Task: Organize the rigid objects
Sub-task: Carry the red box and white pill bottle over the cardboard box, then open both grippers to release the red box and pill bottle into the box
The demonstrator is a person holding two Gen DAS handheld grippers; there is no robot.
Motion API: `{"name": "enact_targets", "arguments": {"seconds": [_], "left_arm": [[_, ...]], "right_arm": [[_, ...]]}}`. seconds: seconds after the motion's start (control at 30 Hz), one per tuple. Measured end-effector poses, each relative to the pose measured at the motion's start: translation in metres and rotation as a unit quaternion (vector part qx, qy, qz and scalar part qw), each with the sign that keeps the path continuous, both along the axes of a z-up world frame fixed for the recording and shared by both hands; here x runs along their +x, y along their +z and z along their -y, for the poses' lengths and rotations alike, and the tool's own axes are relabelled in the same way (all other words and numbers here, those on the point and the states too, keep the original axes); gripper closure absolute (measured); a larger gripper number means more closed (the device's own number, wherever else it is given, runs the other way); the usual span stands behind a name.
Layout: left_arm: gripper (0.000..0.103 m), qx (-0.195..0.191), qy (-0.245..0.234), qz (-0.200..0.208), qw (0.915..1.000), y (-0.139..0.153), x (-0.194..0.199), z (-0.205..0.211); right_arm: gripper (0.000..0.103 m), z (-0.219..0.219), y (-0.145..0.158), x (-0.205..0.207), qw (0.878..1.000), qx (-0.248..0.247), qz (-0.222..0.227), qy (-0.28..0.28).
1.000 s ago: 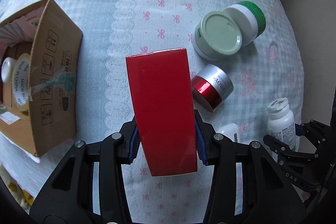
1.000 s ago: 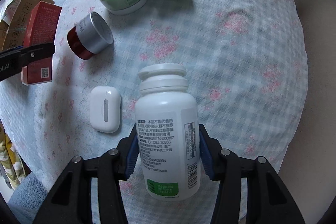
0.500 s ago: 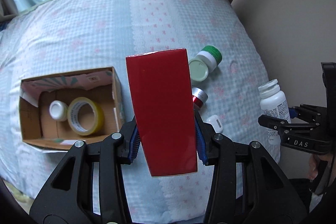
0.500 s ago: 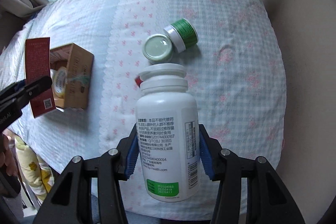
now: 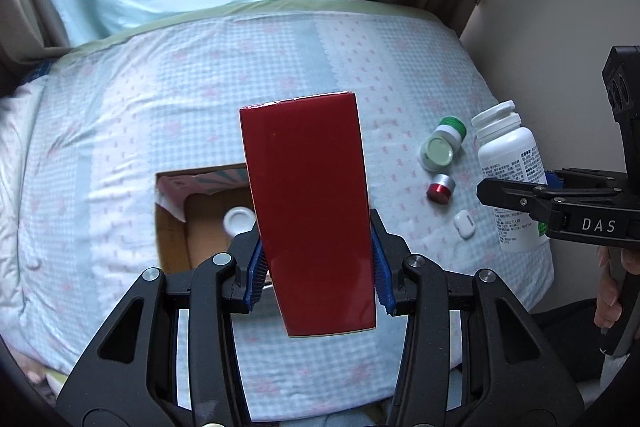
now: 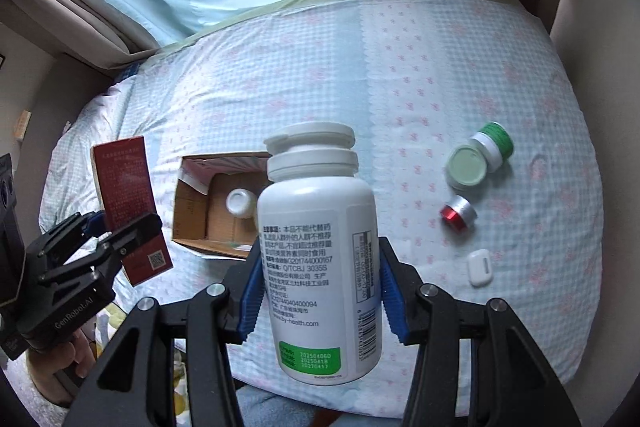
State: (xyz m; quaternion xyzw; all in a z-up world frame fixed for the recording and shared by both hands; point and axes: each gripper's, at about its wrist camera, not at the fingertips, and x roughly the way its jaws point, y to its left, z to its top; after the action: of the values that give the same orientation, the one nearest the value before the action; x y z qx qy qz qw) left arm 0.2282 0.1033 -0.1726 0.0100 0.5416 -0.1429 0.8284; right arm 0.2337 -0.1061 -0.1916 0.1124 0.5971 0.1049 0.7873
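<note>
**Both grippers loaded above the bed**

Jaws of the left gripper [image 5: 318, 273] are closed on the lower half of a red box [image 5: 308, 211], blue pads pressed to its two long sides, the box standing upright and raised over the bed [image 5: 120, 131]. Jaws of the right gripper [image 6: 322, 301] are likewise clamped around a white pill bottle [image 6: 318, 247], cap up, printed label facing the camera, held clear of the bedding.

Below them, on the checked bedspread, sits an open cardboard box [image 6: 192, 195]; a small white jar [image 6: 239, 202] lies inside it. From the left wrist view the red box hangs in front of the cardboard box's right part and hides it.

Well to the right of the cardboard box, four items lie loose on the bed: a green-lidded jar [image 6: 494, 141] on its side, touching a pale green jar [image 6: 467, 167]; a red and silver jar [image 6: 458, 213] near them; and a white earbud case [image 6: 480, 267] closest to the bed's edge.
</note>
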Motion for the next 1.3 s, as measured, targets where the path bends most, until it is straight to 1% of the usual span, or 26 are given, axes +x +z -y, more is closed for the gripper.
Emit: {"name": "enact_targets", "arguments": {"seconds": [0.13,0.23,0.33,0.5,0.73,1.0,1.17,1.23,1.3], "left_arm": [[0.063,0.006,0.016,-0.015,0.9998,-0.013,0.009,-0.045],[0.063,0.011,0.020,-0.028,0.9994,-0.030,0.016,-0.070],[0.063,0.013,0.023,-0.043,0.9988,-0.053,0.025,-0.088],[0.063,0.019,0.024,-0.071,0.9970,-0.099,0.042,-0.110],[0.063,0.028,0.023,-0.103,0.9940,-0.164,0.063,-0.123],[0.063,0.046,0.010,-0.130,0.9905,-0.223,0.078,-0.127],[0.063,0.064,-0.005,-0.141,0.9880,-0.249,0.077,-0.121],[0.063,0.078,-0.021,-0.141,0.9867,-0.256,0.074,-0.115],[0.063,0.093,-0.042,-0.132,0.9859,-0.259,0.070,-0.108]], "right_arm": [[0.056,-0.047,-0.010,0.012,1.000,0.014,-0.009,0.011],[0.056,-0.072,-0.026,0.019,1.000,0.019,-0.020,0.015],[0.056,-0.092,-0.043,0.026,0.999,0.020,-0.033,0.017],[0.056,-0.117,-0.078,0.040,0.998,0.025,-0.059,0.008],[0.056,-0.137,-0.139,0.060,0.995,0.026,-0.092,-0.005],[0.056,-0.152,-0.196,0.072,0.992,0.039,-0.116,-0.023],[0.056,-0.161,-0.219,0.077,0.991,0.046,-0.123,-0.035],[0.056,-0.163,-0.224,0.078,0.991,0.042,-0.124,-0.033],[0.056,-0.166,-0.226,0.078,0.991,0.036,-0.123,-0.028]]}}
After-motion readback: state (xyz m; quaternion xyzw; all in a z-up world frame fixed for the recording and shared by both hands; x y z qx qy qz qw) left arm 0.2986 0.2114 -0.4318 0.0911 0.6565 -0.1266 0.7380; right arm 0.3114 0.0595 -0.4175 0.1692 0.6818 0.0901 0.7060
